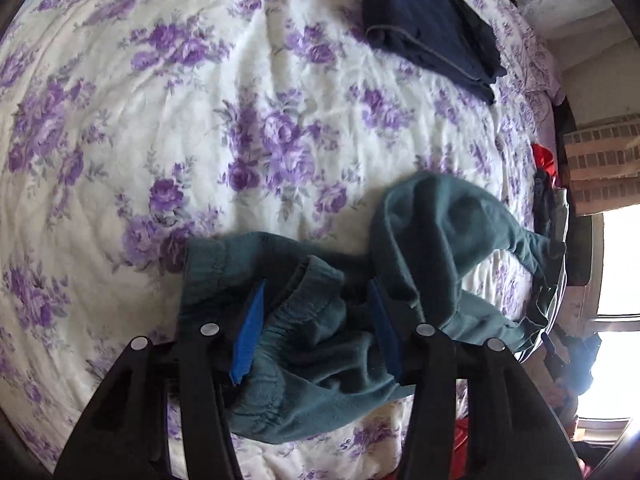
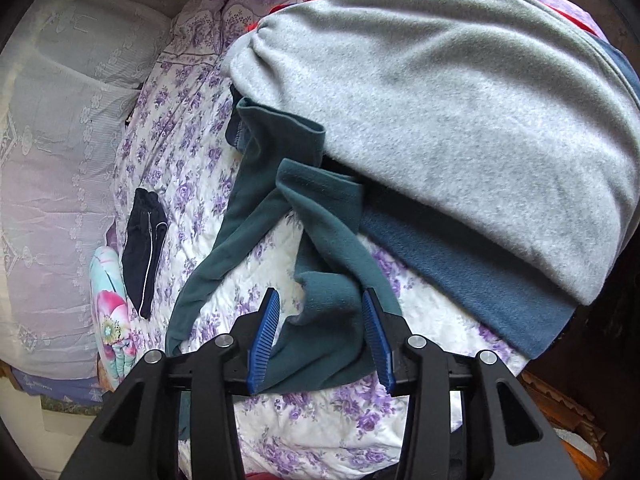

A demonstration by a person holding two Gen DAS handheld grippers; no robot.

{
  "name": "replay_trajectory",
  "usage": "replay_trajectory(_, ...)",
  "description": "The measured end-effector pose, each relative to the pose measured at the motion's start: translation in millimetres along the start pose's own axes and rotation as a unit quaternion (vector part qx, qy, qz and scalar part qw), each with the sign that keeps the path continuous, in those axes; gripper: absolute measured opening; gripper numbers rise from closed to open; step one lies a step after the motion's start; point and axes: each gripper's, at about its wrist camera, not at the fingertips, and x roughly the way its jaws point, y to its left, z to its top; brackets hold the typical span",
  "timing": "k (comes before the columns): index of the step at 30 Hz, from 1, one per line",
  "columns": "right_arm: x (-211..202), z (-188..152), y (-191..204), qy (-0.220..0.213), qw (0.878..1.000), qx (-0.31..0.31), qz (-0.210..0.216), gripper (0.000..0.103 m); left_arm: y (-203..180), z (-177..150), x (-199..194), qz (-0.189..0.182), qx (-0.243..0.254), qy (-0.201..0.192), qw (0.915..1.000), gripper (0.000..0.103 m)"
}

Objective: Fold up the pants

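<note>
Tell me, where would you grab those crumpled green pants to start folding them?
Probably at the waistband: its thick gathered elastic edge bunches up off the bedspread, so jaws coming down from above can straddle it. The left gripper already has it between its jaws. The legs trail away flat.

Teal pants (image 1: 312, 344): soft fleece cloth, matt, fuzzy nap, gathered ribbed waistband. Bedspread (image 1: 200, 120): quilted cotton-like cloth, matt, wrinkled, purple flower print. Folded navy garment (image 1: 428, 20): smooth matt cloth. Grey blanket (image 2: 460, 120): thick fleece, matt, pilled surface; blue fleece layer (image 2: 472, 276) beneath, same finish. Left gripper (image 1: 316, 332) and right gripper (image 2: 320, 336): black matt plastic arms, blue ridged pads, shiny metal pins. Curtain (image 2: 48, 200): sheer embroidered fabric.
</note>
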Motion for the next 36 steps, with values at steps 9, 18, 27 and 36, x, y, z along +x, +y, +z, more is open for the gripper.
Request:
replay_trajectory(9,11,13,32,0.000,0.999,-0.030,0.019,0.044,4,-26,-63,-0.027,-0.023,-0.119,0.9923,0.015)
replay_trajectory(18,31,34,63,0.006,0.997,-0.064,0.039,0.044,36,-64,-221,-0.118,-0.128,-0.324,0.9300,0.015)
replay_trajectory(27,48,80,90,-0.021,0.992,-0.120,0.017,0.045,67,-106,-229,-0.077,-0.204,-0.333,0.9172,0.016)
replay_trajectory(36,124,119,112,0.041,0.979,-0.198,-0.038,0.045,77,-125,-228,-0.064,-0.247,-0.337,0.9062,0.016)
